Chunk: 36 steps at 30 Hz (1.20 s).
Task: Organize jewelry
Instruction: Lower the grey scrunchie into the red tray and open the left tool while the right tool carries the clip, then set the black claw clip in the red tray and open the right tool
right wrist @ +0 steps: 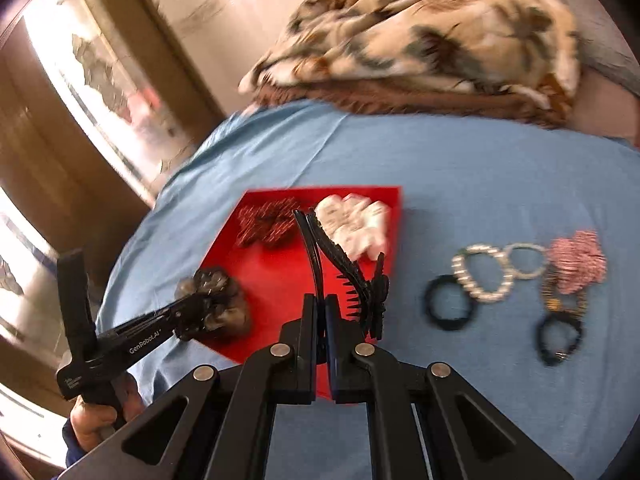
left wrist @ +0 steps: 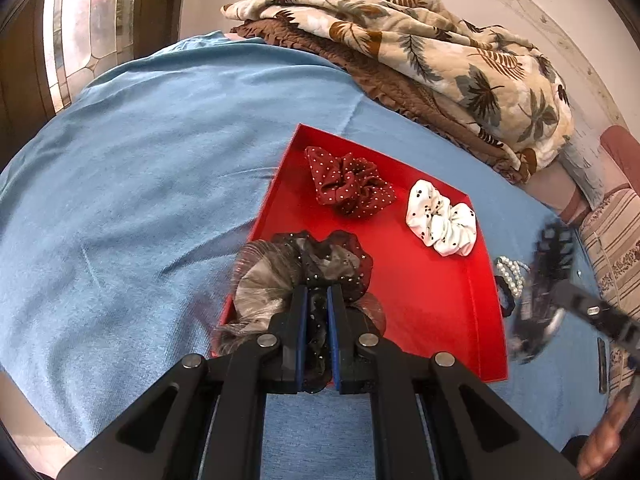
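Sorting hair pieces into the red tray [left wrist: 440, 320], at mid-frame on the blue sheet [left wrist: 140, 200], looks roughly half done: a maroon dotted scrunchie [left wrist: 348, 184] and a white dotted scrunchie [left wrist: 442, 218] already lie inside. The left gripper [left wrist: 317, 292] is clamped on a sheer black scrunchie [left wrist: 304, 264] over the tray's near-left corner, and the right gripper [right wrist: 320, 300] pinches a black hair clip [right wrist: 344, 272] above the tray. Still loose at the right of the right-wrist view, by my reading, are a black hair tie [right wrist: 448, 308], a pearl bracelet [right wrist: 482, 274], a pink scrunchie [right wrist: 578, 266] and others.

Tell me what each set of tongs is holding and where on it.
Left tongs pinch the sheer black-and-grey scrunchie by its near edge, over the red tray. Right tongs clamp the black hair clip at its lower end.
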Each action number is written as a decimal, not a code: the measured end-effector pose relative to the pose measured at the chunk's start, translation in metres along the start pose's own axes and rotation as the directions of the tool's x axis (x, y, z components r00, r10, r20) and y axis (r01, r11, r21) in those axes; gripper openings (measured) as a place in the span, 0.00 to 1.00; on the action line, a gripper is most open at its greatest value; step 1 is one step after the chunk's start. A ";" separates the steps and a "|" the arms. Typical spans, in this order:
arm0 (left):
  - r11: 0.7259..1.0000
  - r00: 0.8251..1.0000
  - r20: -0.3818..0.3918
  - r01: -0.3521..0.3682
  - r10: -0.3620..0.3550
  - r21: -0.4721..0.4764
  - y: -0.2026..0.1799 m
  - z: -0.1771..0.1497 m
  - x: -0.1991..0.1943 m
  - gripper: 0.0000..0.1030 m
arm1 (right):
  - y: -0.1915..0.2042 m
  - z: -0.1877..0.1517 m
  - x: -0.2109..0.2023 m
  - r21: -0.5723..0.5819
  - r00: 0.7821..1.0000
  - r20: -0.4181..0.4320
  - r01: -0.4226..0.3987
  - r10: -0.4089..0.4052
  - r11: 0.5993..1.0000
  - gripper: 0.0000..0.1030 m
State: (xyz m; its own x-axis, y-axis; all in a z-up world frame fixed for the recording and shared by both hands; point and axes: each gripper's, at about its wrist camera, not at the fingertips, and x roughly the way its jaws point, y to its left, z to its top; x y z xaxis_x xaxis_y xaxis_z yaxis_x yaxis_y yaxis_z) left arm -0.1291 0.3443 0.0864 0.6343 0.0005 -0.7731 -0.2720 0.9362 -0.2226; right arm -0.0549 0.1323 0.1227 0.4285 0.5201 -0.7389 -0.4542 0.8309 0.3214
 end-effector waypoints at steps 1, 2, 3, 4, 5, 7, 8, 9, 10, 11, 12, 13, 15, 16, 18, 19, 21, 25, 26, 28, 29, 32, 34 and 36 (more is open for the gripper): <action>1.000 1.000 0.004 -0.004 0.004 0.000 0.000 0.000 0.000 0.09 | 0.004 0.001 0.008 -0.014 1.000 -0.015 0.011 -0.011 1.000 0.04; 1.000 1.000 0.009 -0.010 0.010 0.004 0.000 0.000 -0.001 0.09 | 0.007 0.001 0.016 -0.025 0.999 -0.033 0.018 -0.019 1.000 0.04; 1.000 1.000 0.014 -0.017 0.017 0.009 -0.001 0.000 -0.001 0.09 | 0.010 0.001 0.029 -0.033 0.998 -0.061 0.024 -0.026 0.999 0.04; 1.000 1.000 0.018 -0.025 0.024 0.013 -0.001 0.000 -0.001 0.09 | 0.012 -0.001 0.037 -0.037 0.996 -0.081 0.031 -0.034 0.999 0.04; 0.999 0.999 0.021 -0.034 0.034 0.018 -0.002 0.000 -0.001 0.09 | 0.012 -0.003 0.041 -0.042 0.995 -0.092 0.038 -0.041 0.998 0.04; 0.998 0.998 0.024 -0.051 0.050 0.022 -0.001 0.000 0.000 0.11 | 0.015 -0.008 0.053 -0.054 0.990 -0.124 0.059 -0.065 0.997 0.04; 0.998 0.998 0.024 -0.057 0.057 0.018 0.000 0.000 0.001 0.16 | 0.014 -0.010 0.058 -0.049 0.988 -0.139 0.062 -0.068 0.997 0.04; 0.998 0.998 0.023 -0.055 0.054 0.011 0.001 0.001 0.001 0.19 | 0.014 -0.011 0.061 -0.042 0.986 -0.150 0.061 -0.067 0.997 0.04; 0.999 0.999 0.021 -0.050 0.049 0.006 0.001 0.001 0.001 0.21 | 0.013 -0.013 0.063 -0.039 0.986 -0.154 0.063 -0.069 0.997 0.05; 0.999 0.999 0.020 -0.044 0.044 0.001 0.002 0.001 0.002 0.24 | 0.013 -0.013 0.063 -0.039 0.985 -0.154 0.068 -0.073 0.997 0.05; 0.999 0.999 0.023 -0.036 0.037 -0.007 0.003 0.001 0.001 0.29 | 0.012 -0.014 0.064 -0.036 0.985 -0.157 0.073 -0.078 0.997 0.05; 0.999 0.999 0.027 -0.034 0.034 -0.011 0.003 0.001 0.000 0.32 | 0.012 -0.013 0.065 -0.032 0.984 -0.159 0.072 -0.077 0.997 0.05; 1.000 0.999 0.042 -0.018 0.019 -0.022 0.003 0.002 -0.003 0.40 | 0.011 -0.013 0.064 -0.026 0.985 -0.153 0.077 -0.080 0.997 0.05; 1.000 0.999 0.048 -0.011 0.012 -0.026 0.003 0.001 -0.004 0.41 | 0.010 -0.013 0.064 -0.023 0.985 -0.153 0.079 -0.081 0.997 0.05; 0.999 0.998 0.066 0.008 -0.006 -0.032 0.004 0.002 -0.008 0.42 | 0.011 -0.013 0.064 -0.023 0.985 -0.153 0.080 -0.082 0.997 0.07; 0.999 0.997 0.073 0.011 -0.009 -0.033 0.004 0.002 -0.009 0.44 | 0.011 -0.014 0.061 -0.024 0.985 -0.147 0.083 -0.086 0.996 0.12; 0.999 0.996 0.091 0.018 -0.014 -0.037 0.004 0.002 -0.012 0.50 | 0.011 -0.015 0.055 -0.021 0.988 -0.131 0.077 -0.079 0.997 0.31; 0.999 0.994 0.112 0.023 -0.018 -0.042 0.003 0.002 -0.015 0.50 | 0.010 -0.015 0.036 -0.023 0.994 -0.086 0.072 -0.074 0.997 0.44; 0.999 0.993 0.119 0.022 -0.016 -0.045 0.003 0.002 -0.016 0.50 | 0.008 -0.015 0.028 -0.025 0.995 -0.072 0.072 -0.074 0.997 0.44; 0.999 0.991 0.131 0.016 -0.010 -0.048 0.003 0.001 -0.017 0.50 | 0.000 -0.017 0.012 -0.021 0.996 -0.042 0.080 -0.080 0.997 0.45; 0.999 0.991 0.136 0.015 -0.008 -0.050 0.002 0.001 -0.018 0.51 | -0.006 -0.017 0.005 -0.016 0.996 -0.029 0.087 -0.087 0.996 0.45; 0.998 0.990 0.144 0.013 -0.005 -0.054 0.003 0.001 -0.019 0.51 | -0.034 -0.023 -0.021 0.016 0.992 0.012 0.127 -0.127 0.992 0.53; 0.998 0.988 0.152 0.008 0.001 -0.055 0.001 -0.001 -0.020 0.51 | -0.063 -0.030 -0.041 0.058 0.985 0.036 0.169 -0.171 0.984 0.54; 0.999 0.987 0.163 -0.005 0.012 -0.042 -0.005 -0.003 -0.021 0.51 | -0.098 -0.038 -0.061 0.111 0.973 0.046 0.218 -0.224 0.970 0.55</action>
State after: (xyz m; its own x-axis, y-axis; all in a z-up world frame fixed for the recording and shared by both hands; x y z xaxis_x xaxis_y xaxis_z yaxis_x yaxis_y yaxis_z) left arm -0.1437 0.3387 0.1018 0.7405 0.0690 -0.6685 -0.3054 0.9206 -0.2432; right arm -0.0667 0.0119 0.1137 0.5549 0.3288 -0.7642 -0.2601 0.9411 0.2161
